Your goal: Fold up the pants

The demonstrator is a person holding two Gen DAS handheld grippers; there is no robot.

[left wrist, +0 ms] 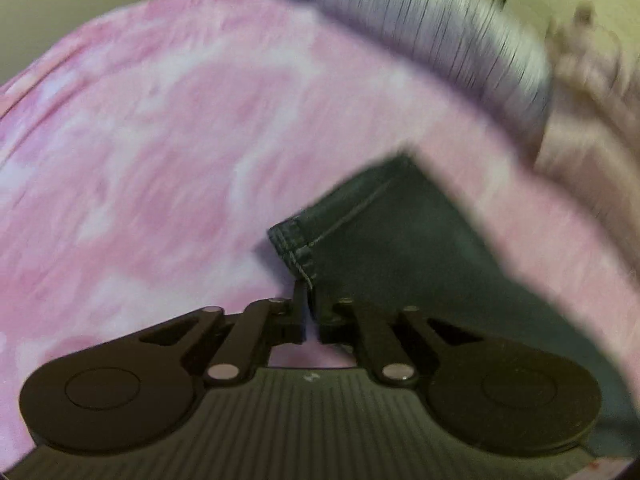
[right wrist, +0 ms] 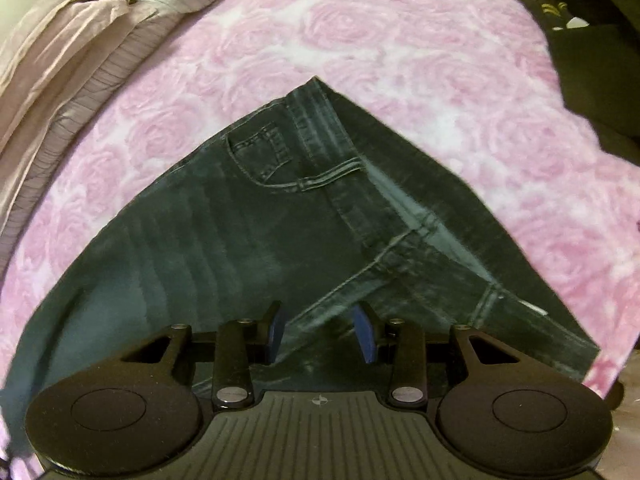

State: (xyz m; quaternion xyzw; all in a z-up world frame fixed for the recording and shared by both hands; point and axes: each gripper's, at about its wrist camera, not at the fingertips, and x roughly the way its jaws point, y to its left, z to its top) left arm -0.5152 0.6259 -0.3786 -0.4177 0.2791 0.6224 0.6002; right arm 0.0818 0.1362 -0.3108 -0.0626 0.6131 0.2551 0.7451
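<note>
The left gripper (left wrist: 307, 294) has its jaws drawn together on the stitched hem corner of the jeans (left wrist: 400, 240), so the dark denim is pinched right at the fingertips and runs away ahead of the jaws and off to their right. That view is blurred, but the hem stitching just beyond the tips is plain enough. Under and around the cloth lies the pink sheet (left wrist: 160, 140), filling everything ahead and to the left of the jaws. Farther ahead, past the sheet's edge, sits a grey striped pillow (left wrist: 440, 28), with a pale pink blanket (left wrist: 592, 92) to its right. The right gripper (right wrist: 320, 330) has its jaws standing wide apart, the blue pads (right wrist: 366, 334) showing on the inner faces and nothing between them but the cloth below; whether the tips touch the denim cannot be told. In this view the jeans (right wrist: 240, 240) spread flat on the sheet (right wrist: 400, 40) directly ahead of the jaws, forming a broad wedge whose point lies far ahead, with a back pocket ahead and slightly left and the waistband seam running down toward the right of the jaws. A seamed edge crosses just ahead of the gap between the fingers. Far to the left lie the pillow (right wrist: 100, 80) and blanket (right wrist: 52, 40); far right, a dark object (right wrist: 592, 60) rests at the sheet's edge.
</note>
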